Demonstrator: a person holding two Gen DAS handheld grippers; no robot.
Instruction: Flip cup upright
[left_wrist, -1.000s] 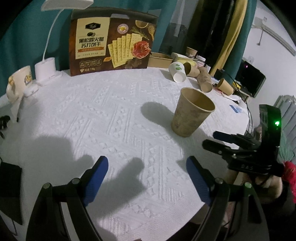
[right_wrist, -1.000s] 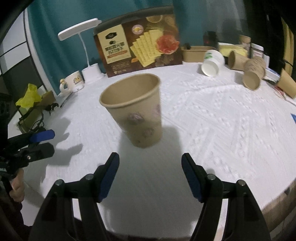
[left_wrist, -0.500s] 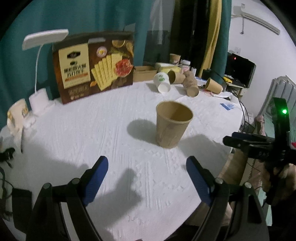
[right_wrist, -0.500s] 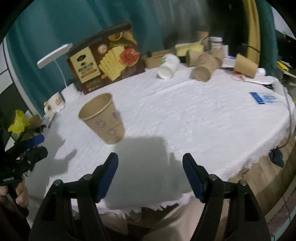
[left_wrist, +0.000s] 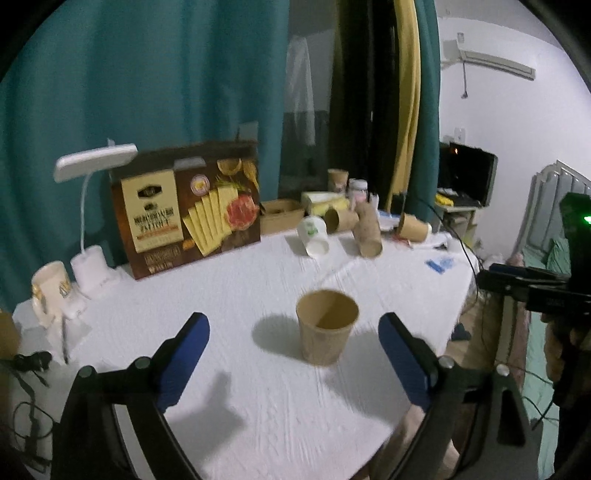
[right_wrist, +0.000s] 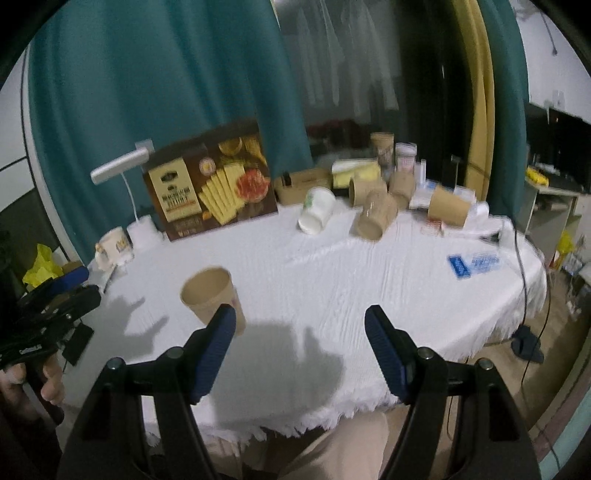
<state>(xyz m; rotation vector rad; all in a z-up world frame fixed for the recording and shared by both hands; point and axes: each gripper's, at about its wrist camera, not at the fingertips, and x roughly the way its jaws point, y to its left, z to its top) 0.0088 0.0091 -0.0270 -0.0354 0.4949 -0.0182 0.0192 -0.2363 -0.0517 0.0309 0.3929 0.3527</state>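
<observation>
A brown paper cup (left_wrist: 327, 326) stands upright with its mouth up on the white tablecloth (left_wrist: 229, 295). In the right wrist view the cup (right_wrist: 210, 297) stands at the left, partly behind my left fingertip. My left gripper (left_wrist: 293, 332) is open and empty, held back from the cup and above the table. My right gripper (right_wrist: 300, 325) is open and empty near the table's front edge. Each gripper shows at the side of the other's view.
A cracker box (left_wrist: 188, 210), a white desk lamp (left_wrist: 92, 206) and a mug (left_wrist: 50, 286) stand at the back left. Several paper cups (left_wrist: 365, 229) lie on their sides at the back right. A blue card (right_wrist: 460, 266) lies near the right edge.
Both grippers have drawn back and up from the upright cup, which now looks smaller and farther away. The cup has not moved.
</observation>
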